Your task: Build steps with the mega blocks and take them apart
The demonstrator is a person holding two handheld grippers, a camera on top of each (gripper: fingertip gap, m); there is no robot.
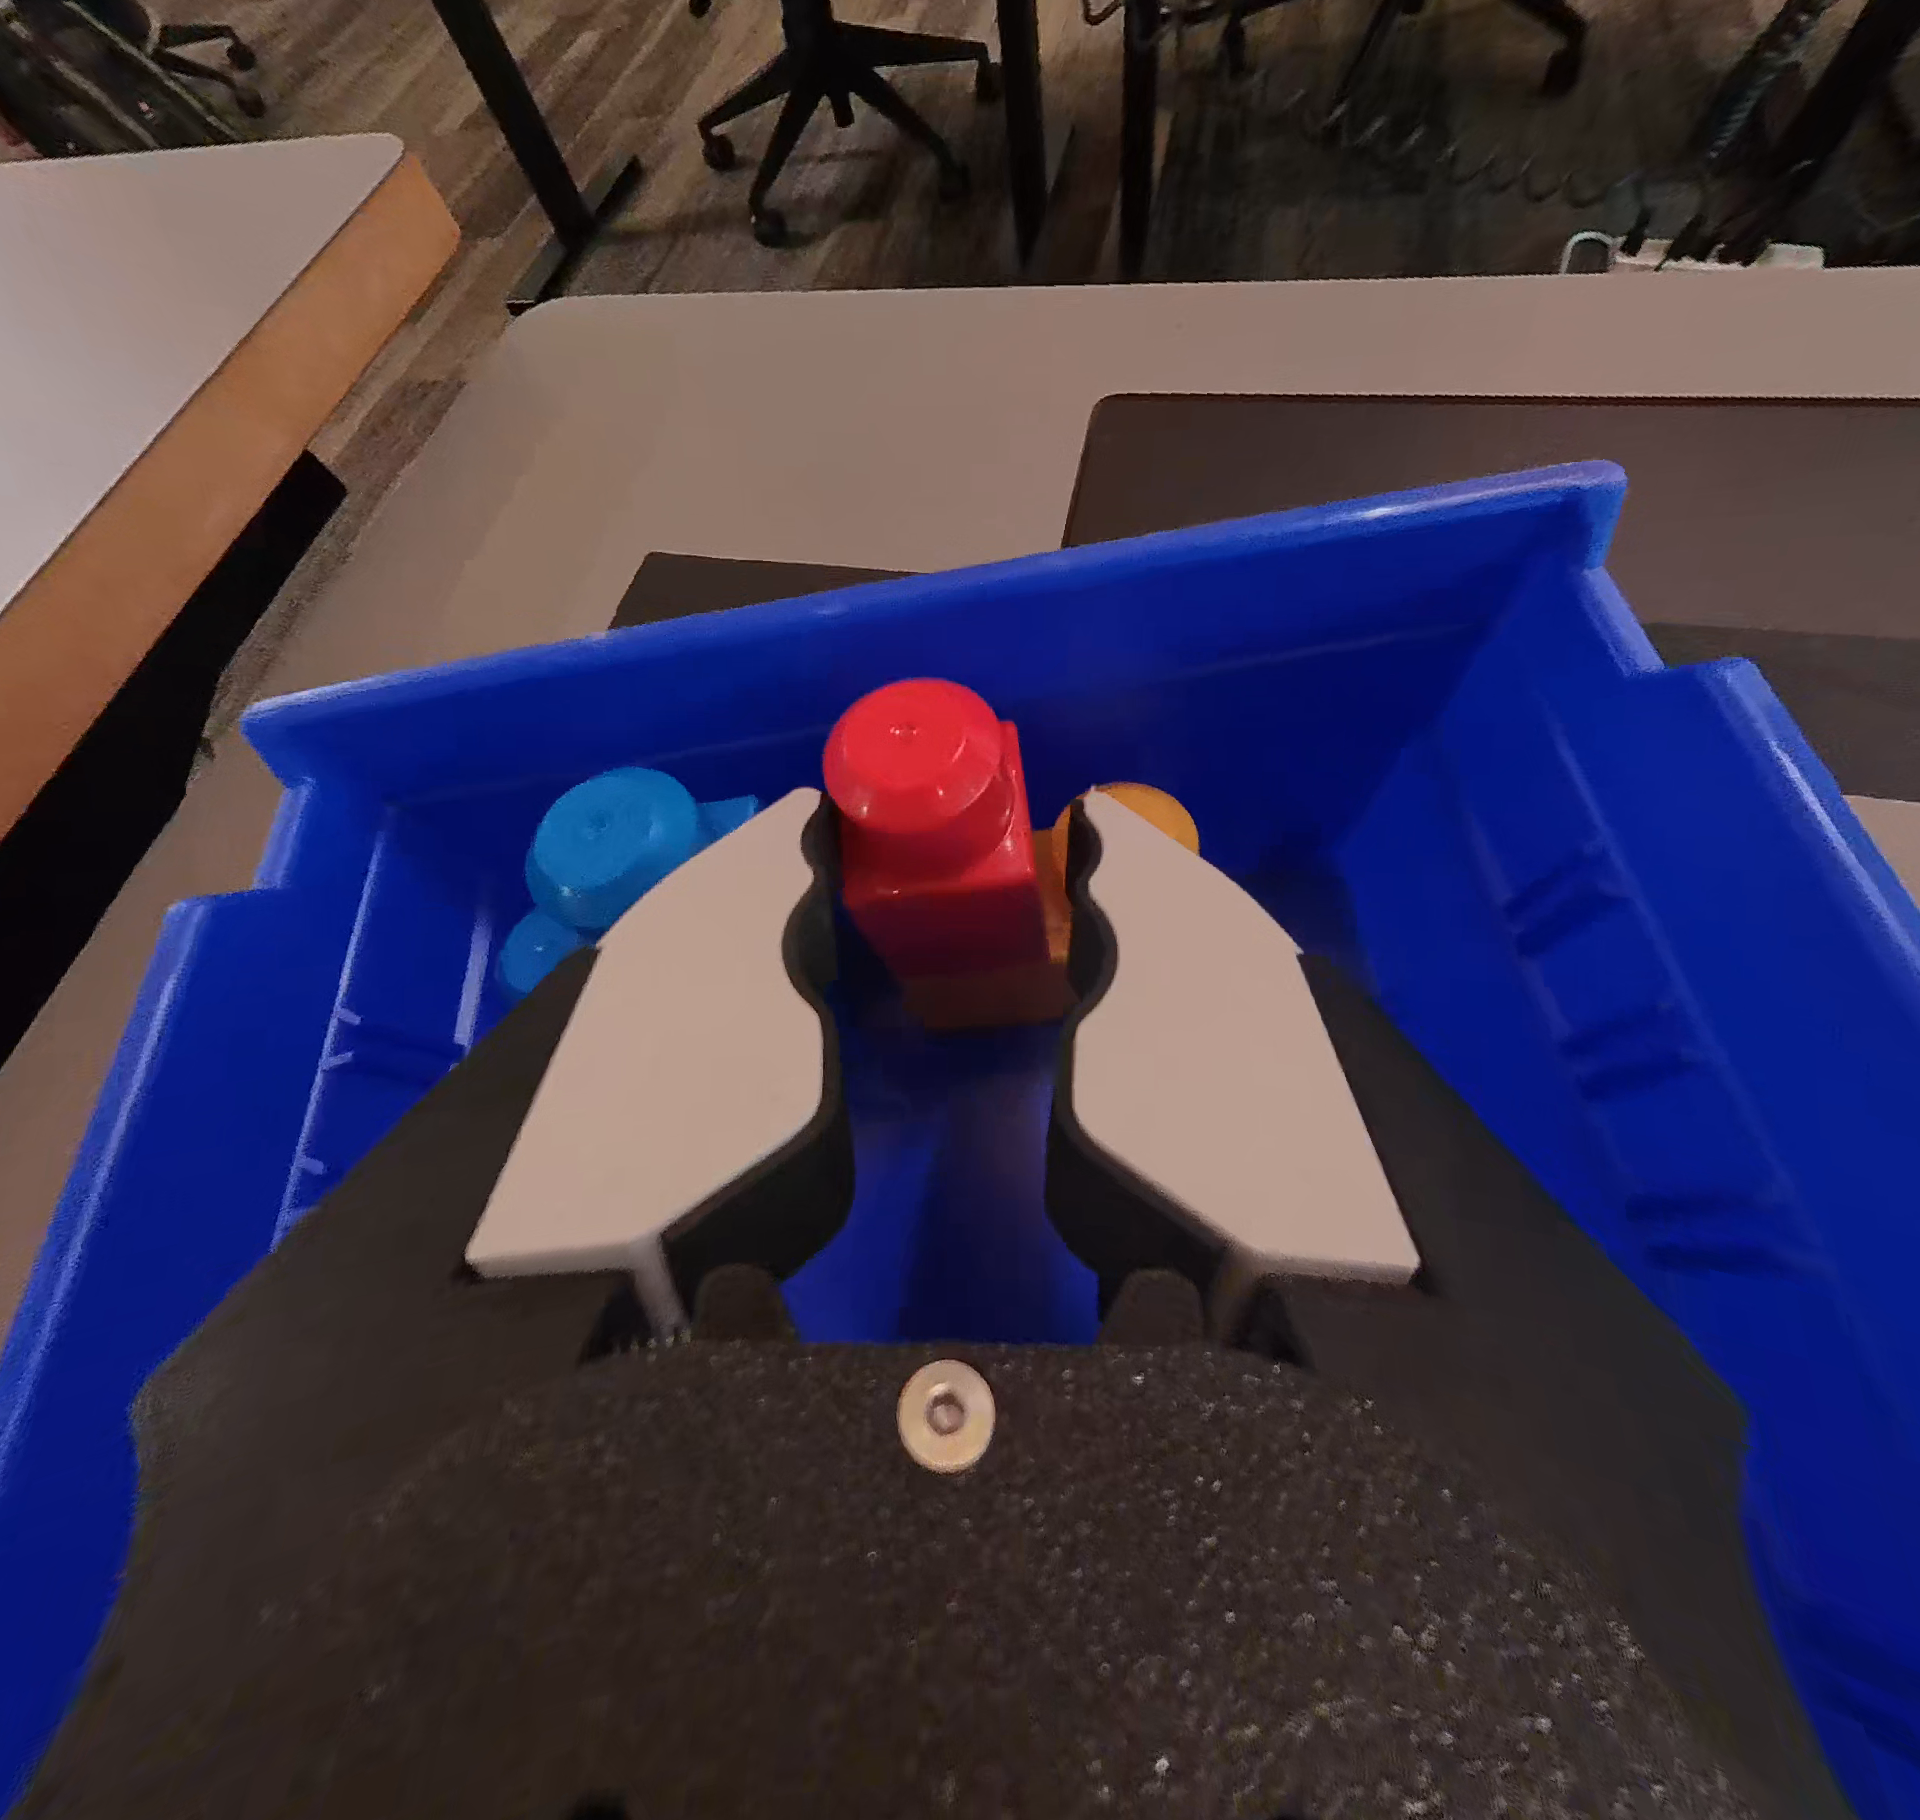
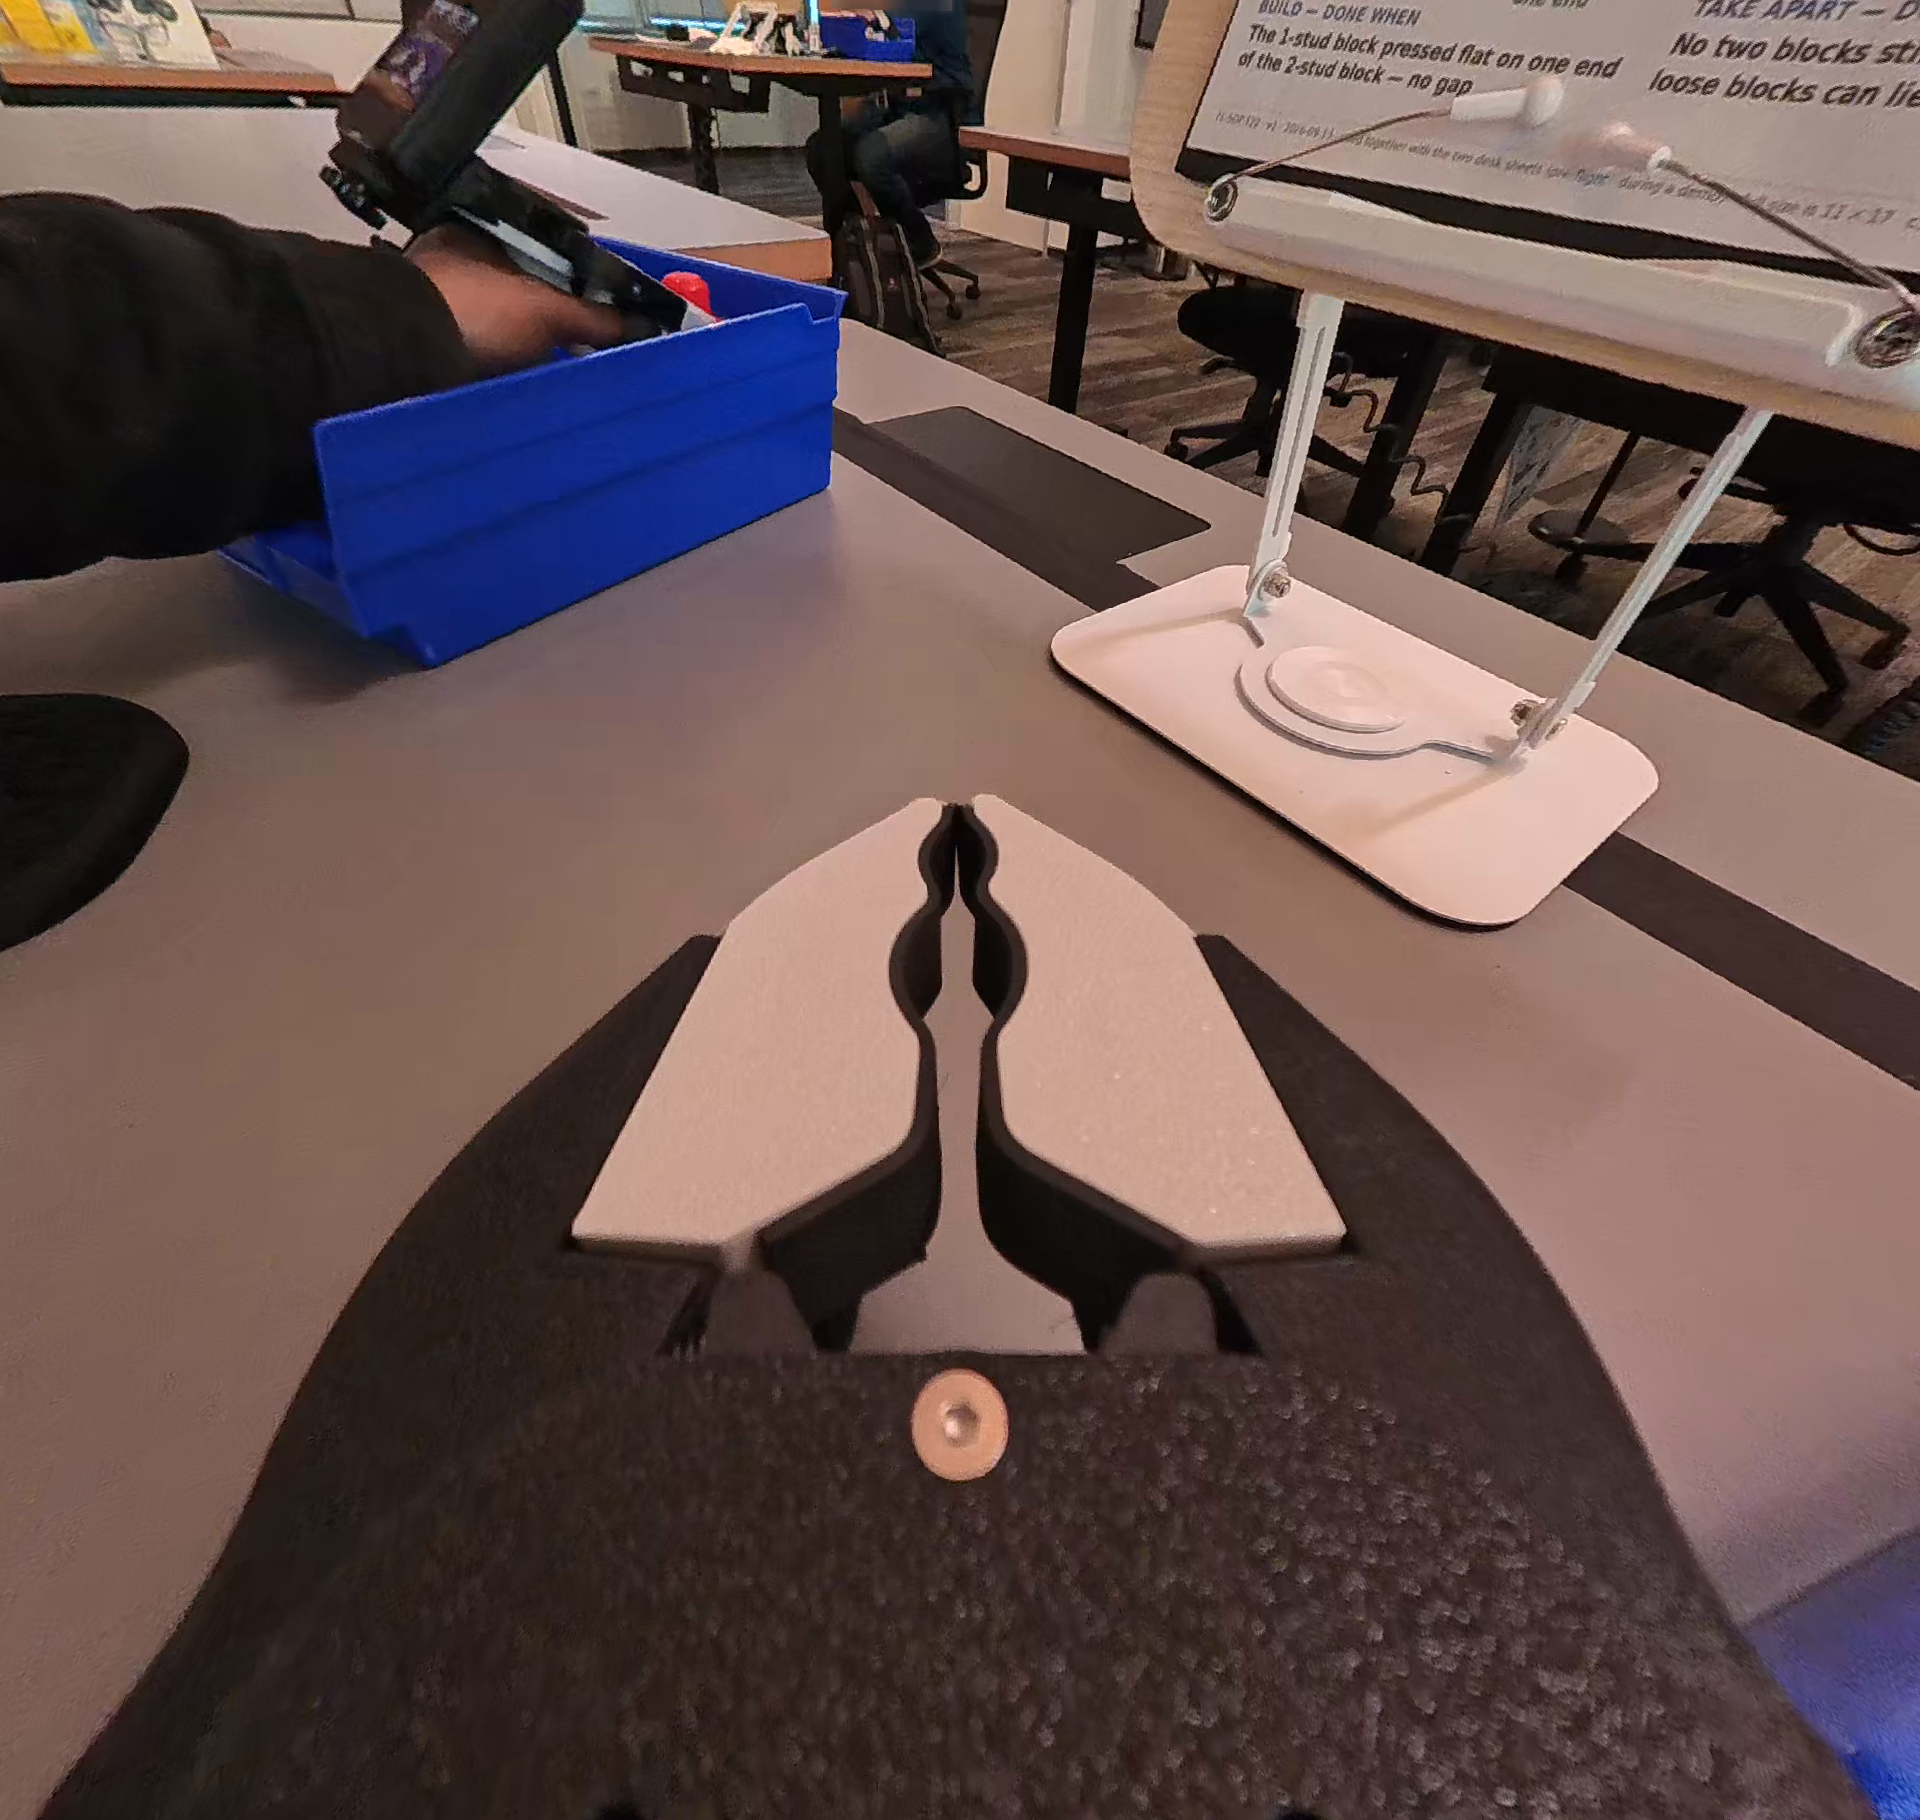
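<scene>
Left gripper (image 1: 945,835): jaws apart, one on each side of the red block (image 1: 935,835), inside the blue bin (image 1: 1455,835). Whether the fingertips touch the block's sides cannot be told.
Red block: upright in the middle of the frame, single stud on top, seated on an orange block (image 1: 1049,939) whose second stud shows just behind the right fingertip.
Blue blocks (image 1: 603,845): left of the left finger, against the bin's far left corner, close beside the finger.
Bin edges: far wall runs across the frame just behind the red stud; the right wall lies well clear of the right finger, with bare floor between; the left wall stands nearer, with the blue blocks filling the gap.
Right gripper (image 2: 961,812): jaws together at the tips, nothing between them, low over the grey tabletop (image 2: 623,835) in the lower centre of the frame.
Room around right gripper: bare tabletop ahead and to both sides.
Stand (image 2: 1351,762): white base plate at right centre, well apart from the fingertips, carrying an instruction board (image 2: 1558,108) in the upper right.
Bin in right view (image 2: 582,482): upper left, well apart from the right gripper; the left gripper (image 2: 634,300) and a dark-sleeved hand (image 2: 509,305) reach down into it.
Black pad (image 2: 73,804): at the left edge of the frame.
</scene>
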